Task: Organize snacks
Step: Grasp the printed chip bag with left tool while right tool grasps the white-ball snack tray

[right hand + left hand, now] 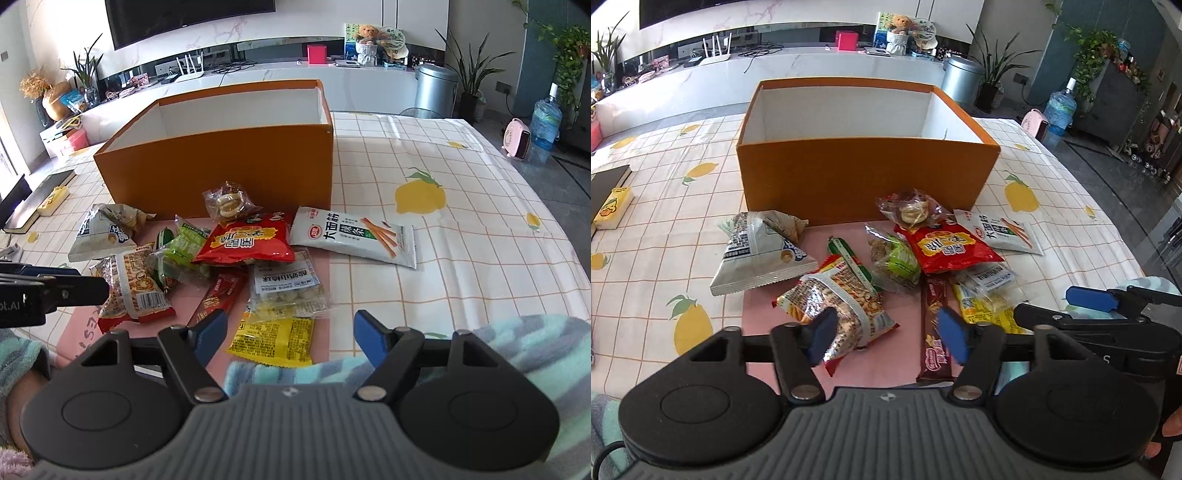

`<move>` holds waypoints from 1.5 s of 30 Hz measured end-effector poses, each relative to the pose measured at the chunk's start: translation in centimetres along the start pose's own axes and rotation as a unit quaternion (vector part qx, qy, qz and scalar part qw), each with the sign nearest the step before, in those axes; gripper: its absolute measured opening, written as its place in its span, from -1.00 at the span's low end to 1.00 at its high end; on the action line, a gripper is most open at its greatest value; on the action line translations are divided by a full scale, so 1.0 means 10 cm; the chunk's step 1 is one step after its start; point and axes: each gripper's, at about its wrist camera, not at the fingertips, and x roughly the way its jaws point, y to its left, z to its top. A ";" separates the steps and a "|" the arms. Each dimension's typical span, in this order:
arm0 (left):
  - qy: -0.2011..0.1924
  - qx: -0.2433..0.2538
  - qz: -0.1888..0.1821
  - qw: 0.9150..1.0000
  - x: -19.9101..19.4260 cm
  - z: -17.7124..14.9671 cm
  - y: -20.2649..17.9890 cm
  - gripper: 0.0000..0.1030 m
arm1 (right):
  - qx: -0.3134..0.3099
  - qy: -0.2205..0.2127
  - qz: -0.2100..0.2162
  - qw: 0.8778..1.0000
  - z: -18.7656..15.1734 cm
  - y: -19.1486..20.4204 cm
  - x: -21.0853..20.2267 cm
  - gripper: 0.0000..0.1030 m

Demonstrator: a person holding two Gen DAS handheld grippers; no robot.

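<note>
An open orange box (864, 177) (221, 158) with a white inside stands on the table. In front of it lies a heap of snack packets: a grey-white bag (757, 254), an orange peanut packet (842, 302), a red packet (945, 247), a brown bar (936, 332) and a white stick-snack packet (354, 236). My left gripper (888, 338) hangs open low over the orange packet and the brown bar; its left pad overlaps the packet's corner. My right gripper (291, 336) is open just above a yellow packet (273, 336), which lies between its blue pads.
The packets rest on a pink mat (764, 314) over a lemon-print tablecloth (443, 258). A dark book (605, 188) and a small yellow box (613, 206) lie at the table's left. A fluffy striped sleeve (498, 343) is under the right gripper. The table edge runs along the right.
</note>
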 end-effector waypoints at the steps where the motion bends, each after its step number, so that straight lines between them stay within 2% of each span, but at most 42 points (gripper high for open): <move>1: -0.003 -0.005 0.007 1.000 0.02 0.02 0.04 0.67 | 0.002 0.005 0.001 1.000 0.03 -0.01 0.05 0.42; 9: 0.038 -0.097 0.040 0.994 0.37 0.07 0.32 0.69 | 0.005 0.010 0.002 1.000 0.16 -0.03 0.41 0.43; 13: 0.053 -0.122 0.037 0.990 0.54 0.06 0.36 0.70 | 0.008 0.012 -0.009 1.000 0.16 -0.03 0.56 0.43; 17: 0.061 -0.137 0.049 0.987 0.66 0.05 0.38 0.71 | 0.026 0.007 0.008 1.000 0.19 -0.06 0.62 0.43; 21: 0.065 -0.148 0.051 0.986 0.76 0.04 0.42 0.71 | 0.047 0.024 0.013 0.999 0.20 -0.10 0.72 0.41; 24: 0.062 -0.159 0.040 0.985 0.79 0.03 0.46 0.71 | 0.051 0.027 0.018 0.998 0.21 -0.10 0.78 0.37; 27: 0.058 -0.159 0.036 0.985 0.81 0.03 0.46 0.71 | 0.040 0.032 0.016 0.999 0.20 -0.07 0.81 0.32; 32: 0.048 -0.149 0.024 0.987 0.80 0.02 0.44 0.39 | 0.022 0.027 0.018 0.999 0.19 -0.02 0.79 0.19; 35: 0.037 -0.132 0.023 0.990 0.80 0.00 0.41 0.26 | 0.011 0.023 0.014 1.000 0.18 0.01 0.78 0.16; 45: 0.011 -0.103 0.025 0.994 0.56 -0.01 0.32 0.17 | 0.005 0.010 0.012 1.000 0.15 0.01 0.68 0.13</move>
